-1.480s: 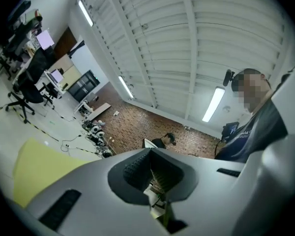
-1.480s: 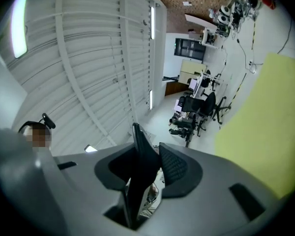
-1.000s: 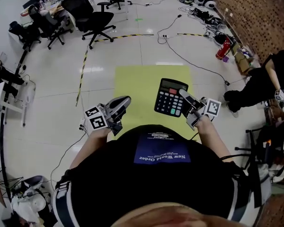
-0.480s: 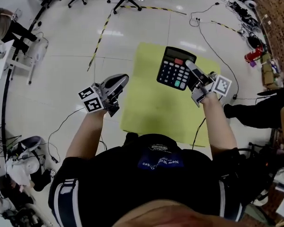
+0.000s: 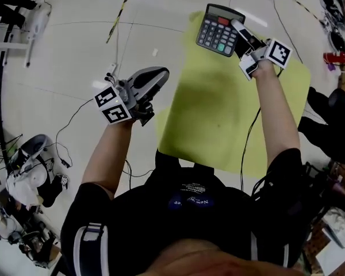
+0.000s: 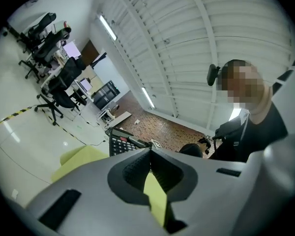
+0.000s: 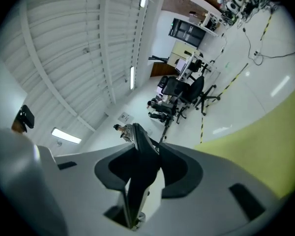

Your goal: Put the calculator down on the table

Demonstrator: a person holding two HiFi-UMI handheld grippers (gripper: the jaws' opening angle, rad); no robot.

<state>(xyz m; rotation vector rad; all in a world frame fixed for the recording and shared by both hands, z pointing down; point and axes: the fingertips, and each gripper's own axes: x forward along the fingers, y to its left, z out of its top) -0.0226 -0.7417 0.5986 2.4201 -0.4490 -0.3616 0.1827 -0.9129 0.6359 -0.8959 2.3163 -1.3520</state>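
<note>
So the calculator (image 5: 219, 29) does not look down yet. The right gripper (image 5: 237, 27) holds it by one side edge, its fingers (image 7: 119, 167) pressed on it, up over the far corner of the yellow-green surface (image 5: 230, 114), so setting it down and letting go are left to do. The left gripper (image 5: 156, 76) has its fingers (image 6: 133, 167) closed on nothing, just beside the surface. I cannot tell how high the calculator is above the surface, and the right gripper view shows only its thin edge.

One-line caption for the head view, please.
Right gripper holds the calculator over the yellow-green table's far edge; left gripper shut, empty.
</note>
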